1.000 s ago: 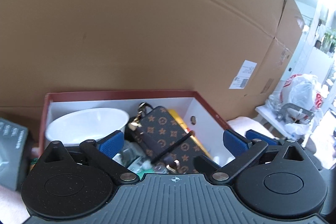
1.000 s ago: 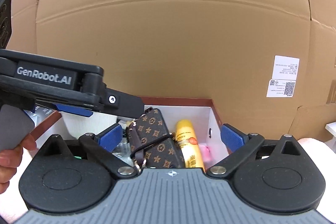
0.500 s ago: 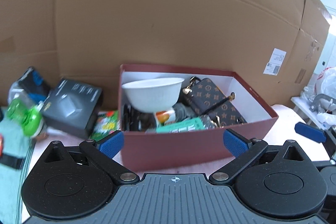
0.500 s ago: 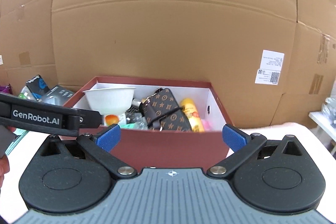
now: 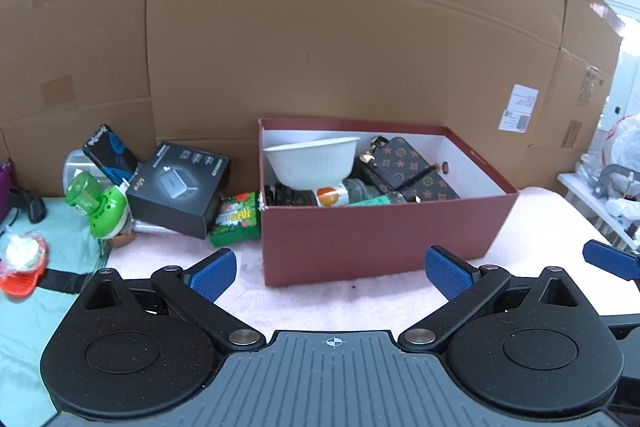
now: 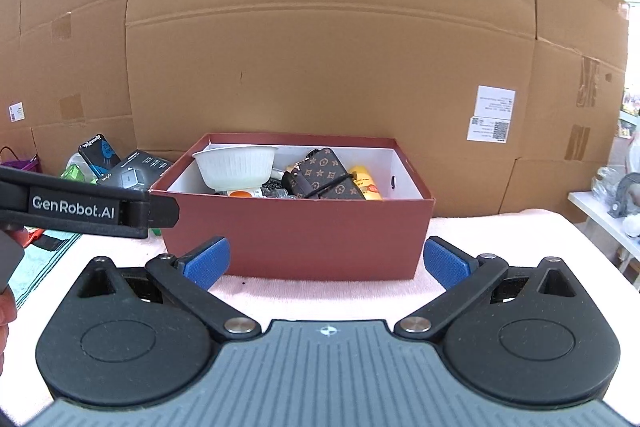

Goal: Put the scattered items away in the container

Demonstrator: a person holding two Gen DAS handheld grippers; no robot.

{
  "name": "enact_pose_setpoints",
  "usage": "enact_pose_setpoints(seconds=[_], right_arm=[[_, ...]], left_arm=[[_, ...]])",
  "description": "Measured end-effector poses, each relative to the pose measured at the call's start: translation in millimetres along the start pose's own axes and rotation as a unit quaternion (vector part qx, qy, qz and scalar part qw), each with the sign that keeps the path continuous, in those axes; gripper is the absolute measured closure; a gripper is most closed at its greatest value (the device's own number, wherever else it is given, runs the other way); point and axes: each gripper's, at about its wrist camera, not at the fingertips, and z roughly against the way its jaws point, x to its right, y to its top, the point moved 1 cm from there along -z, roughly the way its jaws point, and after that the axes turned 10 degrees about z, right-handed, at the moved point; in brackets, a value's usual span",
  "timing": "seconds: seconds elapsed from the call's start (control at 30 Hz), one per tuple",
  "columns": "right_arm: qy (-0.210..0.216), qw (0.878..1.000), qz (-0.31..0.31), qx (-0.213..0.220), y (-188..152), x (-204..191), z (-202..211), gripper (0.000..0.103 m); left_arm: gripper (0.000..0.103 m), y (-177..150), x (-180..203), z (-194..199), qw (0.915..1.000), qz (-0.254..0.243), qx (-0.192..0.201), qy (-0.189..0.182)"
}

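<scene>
Both grippers — left gripper [image 5: 330, 269] and right gripper [image 6: 326, 261] — hold their fingers spread, empty, facing the red box [image 6: 296, 227] on the bench [image 6: 500, 239]; bowl [image 6: 236, 167] and patterned wallet [image 6: 326, 173] lie inside.

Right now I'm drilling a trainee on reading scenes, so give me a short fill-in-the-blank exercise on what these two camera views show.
1. The white bowl sits inside the ____ box.
2. Both the left gripper and the right gripper have their jaws ____.
3. The green packet lies outside the box, against its ____ wall as the left camera sees it.
4. The black carton stands in front of a wall made of ____.

Missing words: red; open; left; cardboard
</scene>
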Motion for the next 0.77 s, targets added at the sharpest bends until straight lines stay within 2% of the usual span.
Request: enact_pose_setpoints(seconds=[0.3,0.77], right_arm=[[0.002,1.0,0.004,0.003,-3.5,-8.9,11.6,0.0],[0.005,1.0,-0.009,-0.008,-6.0,-10.0,7.2,0.0]], left_arm=[[0.0,-5.7,5.4,7.8,0.9996,-0.026,-0.007,-0.009],[0.0,-6.2,3.9,9.0,0.9995,-0.026,-0.002,-0.018]])
